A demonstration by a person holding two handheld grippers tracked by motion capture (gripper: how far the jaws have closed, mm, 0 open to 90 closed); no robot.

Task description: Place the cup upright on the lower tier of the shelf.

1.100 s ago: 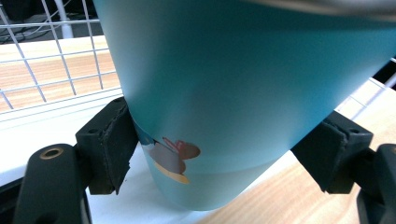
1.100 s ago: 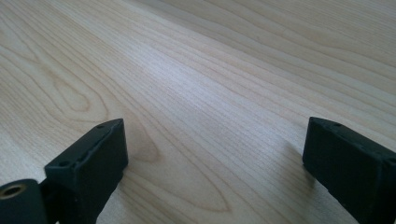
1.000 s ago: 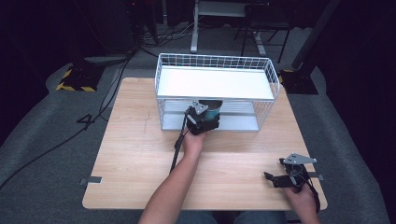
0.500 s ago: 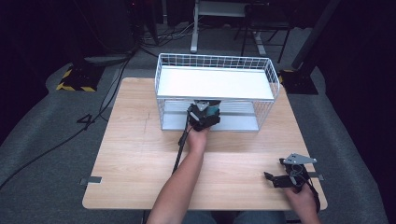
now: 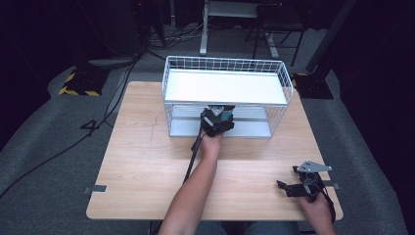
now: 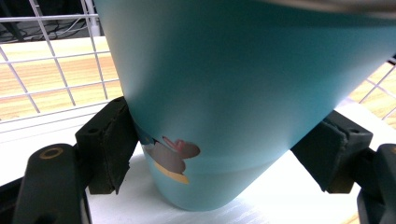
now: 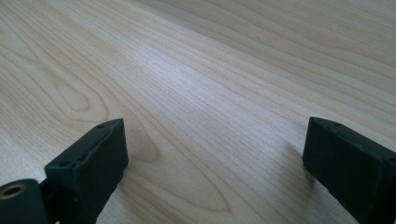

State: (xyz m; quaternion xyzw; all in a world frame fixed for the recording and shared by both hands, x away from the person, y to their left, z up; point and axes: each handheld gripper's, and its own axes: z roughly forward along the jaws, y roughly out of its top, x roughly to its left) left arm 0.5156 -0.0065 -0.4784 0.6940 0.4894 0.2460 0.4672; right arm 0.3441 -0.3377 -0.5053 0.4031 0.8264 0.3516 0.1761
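Now that my left gripper [image 5: 218, 119] has carried the teal cup [image 6: 233, 93] onto the rack's lower shelf [image 5: 254, 128], its jaws clamp the cup. Release seems next. My right gripper [image 5: 299, 182] rests wide open.

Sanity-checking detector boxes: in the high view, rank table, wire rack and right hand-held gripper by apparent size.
1. Table, largest.
2. Wire rack, clearly smaller, standing on the table's far side.
3. Right hand-held gripper, smallest, although it is nearest the camera.

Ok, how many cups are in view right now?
1: a teal cup clamped in the left tool, at the white wire rack's lower shelf. Others may be hidden under the upper shelf.
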